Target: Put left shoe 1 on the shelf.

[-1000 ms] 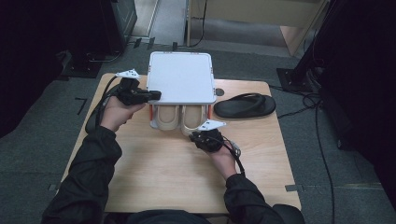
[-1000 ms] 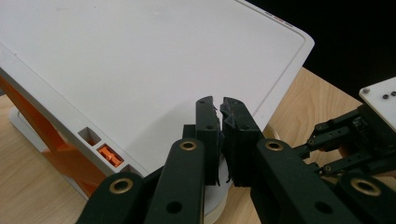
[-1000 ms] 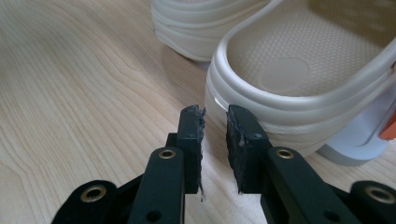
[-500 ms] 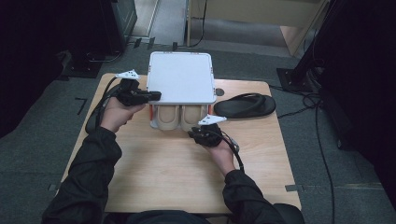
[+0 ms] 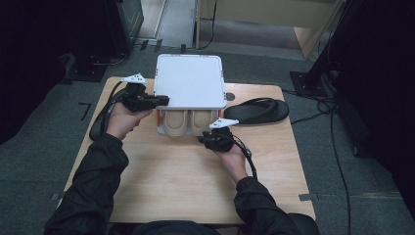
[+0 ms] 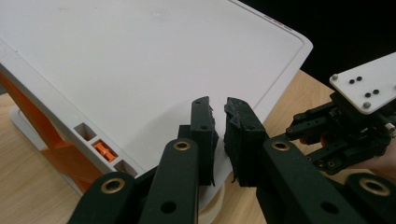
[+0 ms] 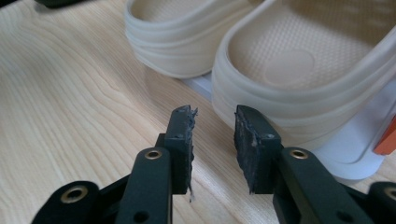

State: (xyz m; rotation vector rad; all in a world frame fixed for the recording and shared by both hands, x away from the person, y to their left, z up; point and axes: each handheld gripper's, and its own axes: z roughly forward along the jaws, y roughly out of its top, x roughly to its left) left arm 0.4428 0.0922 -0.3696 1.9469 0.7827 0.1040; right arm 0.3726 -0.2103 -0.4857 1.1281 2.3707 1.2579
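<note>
Right gripper [image 7: 212, 135]: jaws parted, empty, low over the table [image 5: 186, 176], just beside the heel rim of the right beige clog [image 7: 299, 70]. Bare wood to its left. Left gripper [image 6: 219, 126]: jaws nearly together at the white lid [image 6: 140, 60] edge, hold unclear. Both forearms reach forward.

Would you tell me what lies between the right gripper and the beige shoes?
Bare wooden table, in the right gripper view: right gripper sits just short of the beige shoes.

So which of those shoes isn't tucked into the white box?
The black sandal, lying alone on the table to the right of the white box. The two beige shoes sit side by side under the box's lid, heels poking out.
</note>
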